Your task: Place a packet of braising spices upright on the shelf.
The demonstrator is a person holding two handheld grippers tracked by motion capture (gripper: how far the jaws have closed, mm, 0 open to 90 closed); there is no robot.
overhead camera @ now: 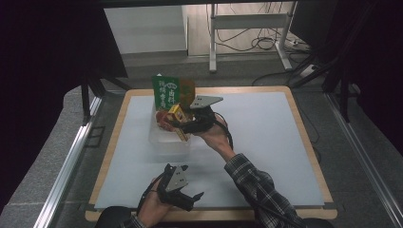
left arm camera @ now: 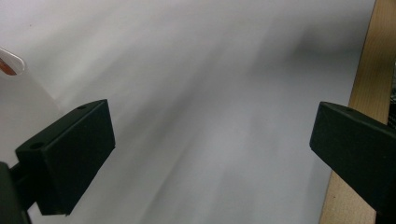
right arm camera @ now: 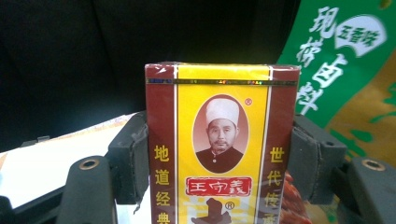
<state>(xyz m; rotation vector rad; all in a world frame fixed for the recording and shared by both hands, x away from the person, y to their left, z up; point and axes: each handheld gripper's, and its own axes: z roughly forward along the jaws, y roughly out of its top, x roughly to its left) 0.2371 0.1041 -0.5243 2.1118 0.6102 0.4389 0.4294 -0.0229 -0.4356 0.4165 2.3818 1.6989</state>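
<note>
The right gripper (overhead camera: 183,124) clamps the yellow box (right arm camera: 222,144) by its side faces, carrying it upright over the clear bin (overhead camera: 168,137) toward the surface's (overhead camera: 266,142) far edge, seemingly for packing, while the left gripper (overhead camera: 180,187) waits open at the near edge.

Dim, dark-edged frames (left gripper view blurred)

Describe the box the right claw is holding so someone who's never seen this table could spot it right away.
On the white mat, find the clear bin at back left. The yellow box hangs over it in the right claw, before a green packet. Unlike that packet, it has dark red side bands and an oval portrait.
</note>
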